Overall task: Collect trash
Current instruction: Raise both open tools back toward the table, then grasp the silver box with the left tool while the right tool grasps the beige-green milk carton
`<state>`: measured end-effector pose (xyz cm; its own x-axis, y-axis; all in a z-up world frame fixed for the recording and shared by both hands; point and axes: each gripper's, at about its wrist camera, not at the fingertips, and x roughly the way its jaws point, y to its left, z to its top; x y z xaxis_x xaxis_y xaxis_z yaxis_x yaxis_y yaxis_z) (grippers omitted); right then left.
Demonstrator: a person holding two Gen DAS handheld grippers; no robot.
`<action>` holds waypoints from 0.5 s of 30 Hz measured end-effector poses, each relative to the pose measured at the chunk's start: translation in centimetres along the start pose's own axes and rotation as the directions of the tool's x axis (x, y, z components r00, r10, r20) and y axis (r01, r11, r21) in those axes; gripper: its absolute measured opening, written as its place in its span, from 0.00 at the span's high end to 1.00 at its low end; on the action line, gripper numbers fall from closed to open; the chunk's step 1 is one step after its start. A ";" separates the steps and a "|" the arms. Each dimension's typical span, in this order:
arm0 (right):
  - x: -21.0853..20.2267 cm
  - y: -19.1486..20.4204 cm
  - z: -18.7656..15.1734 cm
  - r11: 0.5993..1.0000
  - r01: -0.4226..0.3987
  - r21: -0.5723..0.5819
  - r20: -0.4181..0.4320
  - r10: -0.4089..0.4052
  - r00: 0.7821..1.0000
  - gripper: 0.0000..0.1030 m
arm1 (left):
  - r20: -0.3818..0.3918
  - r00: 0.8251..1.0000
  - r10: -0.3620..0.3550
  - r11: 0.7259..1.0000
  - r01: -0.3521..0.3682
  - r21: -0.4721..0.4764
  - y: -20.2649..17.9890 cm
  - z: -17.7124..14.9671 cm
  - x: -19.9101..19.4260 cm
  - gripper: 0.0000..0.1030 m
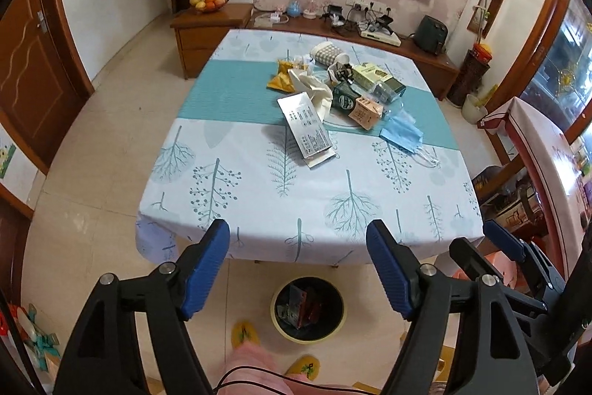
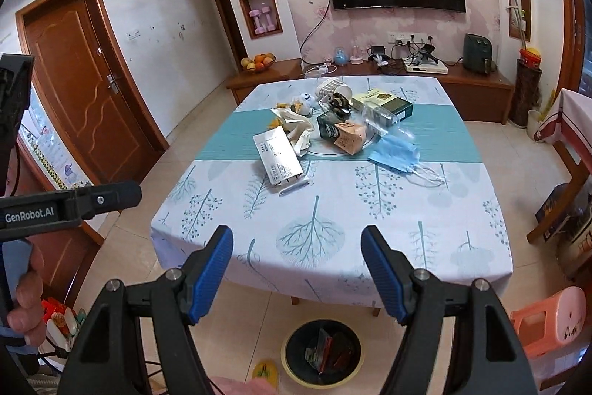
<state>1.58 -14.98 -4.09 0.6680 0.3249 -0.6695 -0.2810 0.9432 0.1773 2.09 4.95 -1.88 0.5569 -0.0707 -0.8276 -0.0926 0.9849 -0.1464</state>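
Two claws hang over the near edge of a bench (image 1: pixel 259 210) draped in a tree-print cloth, the job of collecting trash partly done. The left claw (image 1: pixel 298 269) and the right claw (image 2: pixel 297 274) both stand spread with nothing between their blue pads. On the floor just below the bench's near edge, a bin (image 2: pixel 321 354) already holds a few wrappers. Most of the trash remains heaped at the bench's middle: a white packet (image 2: pixel 278 158), crumpled paper (image 2: pixel 296 128), an orange carton (image 2: pixel 349 137), a green box (image 2: pixel 388 104), a paper cup (image 2: pixel 333 87) and blue masks (image 2: pixel 394 154) at the heap's right. Printing on the packet and boxes is too small to read. The only legible writing is "GenRobot.AI" on the left claw's handle (image 2: pixel 55 206), seen beside the person's hand (image 2: pixel 26 298).
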 end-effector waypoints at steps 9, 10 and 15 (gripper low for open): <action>3.9 -1.7 2.3 0.999 0.040 0.012 -0.032 -0.040 0.999 0.30 | -0.154 0.985 -0.084 0.995 0.074 -0.068 -0.2 3.1 7.7 0.22; 4.6 -1.9 2.9 0.999 0.050 0.012 -0.033 -0.050 0.998 0.30 | -0.165 0.982 -0.088 0.994 0.076 -0.079 -0.2 3.7 8.7 0.20; 8.1 -3.1 6.2 0.995 0.097 0.021 -0.038 -0.096 0.995 0.30 | -0.183 0.980 -0.083 0.989 0.059 -0.133 -0.1 7.5 14.1 0.02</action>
<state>12.16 -14.84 -5.60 0.6648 0.2299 -0.7107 -0.2001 0.9715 0.1270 16.16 5.03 -9.42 0.4021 -0.1797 -0.8978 -0.1690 0.9491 -0.2657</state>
